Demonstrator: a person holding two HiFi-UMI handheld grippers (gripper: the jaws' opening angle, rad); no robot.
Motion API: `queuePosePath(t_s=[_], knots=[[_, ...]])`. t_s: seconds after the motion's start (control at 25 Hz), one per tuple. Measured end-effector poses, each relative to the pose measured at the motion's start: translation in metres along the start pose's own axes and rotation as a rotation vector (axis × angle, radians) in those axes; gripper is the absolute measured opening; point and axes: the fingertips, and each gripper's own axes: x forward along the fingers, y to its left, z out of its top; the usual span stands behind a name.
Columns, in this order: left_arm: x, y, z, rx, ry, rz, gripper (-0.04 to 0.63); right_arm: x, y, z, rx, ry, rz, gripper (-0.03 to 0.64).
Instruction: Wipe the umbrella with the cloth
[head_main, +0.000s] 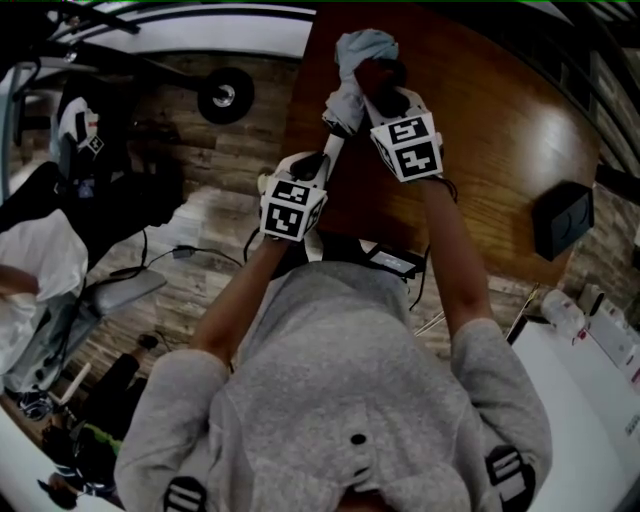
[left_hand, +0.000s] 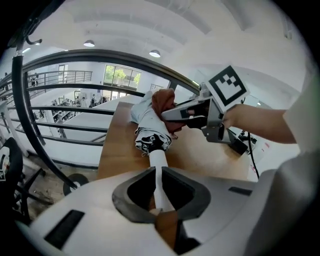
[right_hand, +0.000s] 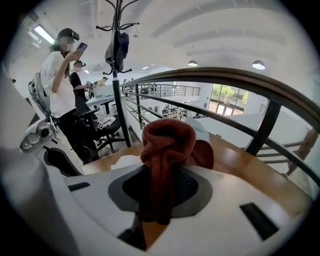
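Note:
A folded white umbrella (head_main: 352, 75) with a black-and-white patterned lower edge (left_hand: 151, 141) lies over the wooden table (head_main: 500, 130). My left gripper (head_main: 318, 172) is shut on its white handle shaft (left_hand: 159, 172). My right gripper (head_main: 385, 85) is shut on a rust-red knitted cloth (right_hand: 165, 145), which bunches up between the jaws. In the left gripper view the cloth (left_hand: 161, 102) rests against the umbrella's folded canopy near its far end, with the right gripper (left_hand: 172, 114) beside it. The umbrella's tip (right_hand: 200, 127) shows just behind the cloth.
A black box (head_main: 563, 218) sits on the table's right side. A metal railing (left_hand: 125, 60) runs past the table's far edge. A coat stand (right_hand: 116, 45) and people stand beyond it. Cables (head_main: 395, 262) lie at the table's near edge. A white desk (head_main: 590, 400) is at right.

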Motion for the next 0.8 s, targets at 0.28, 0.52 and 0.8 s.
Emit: queuePosePath(t_s=[0.28,0.52,0.8], knots=[[0.025,-0.008,-0.008,0.018,0.087,-0.001,0.177,-0.002,0.018,-0.007,-0.034,0.036,0.039,0.095],[0.028,-0.011,-0.009,0.036,0.103,0.025,0.169,-0.015,0.084,-0.003,-0.123,0.086,0.289,0.095],[0.023,-0.01,-0.013,0.094,0.131,0.06,0.164,-0.014,0.105,0.022,-0.031,0.009,0.414,0.095]])
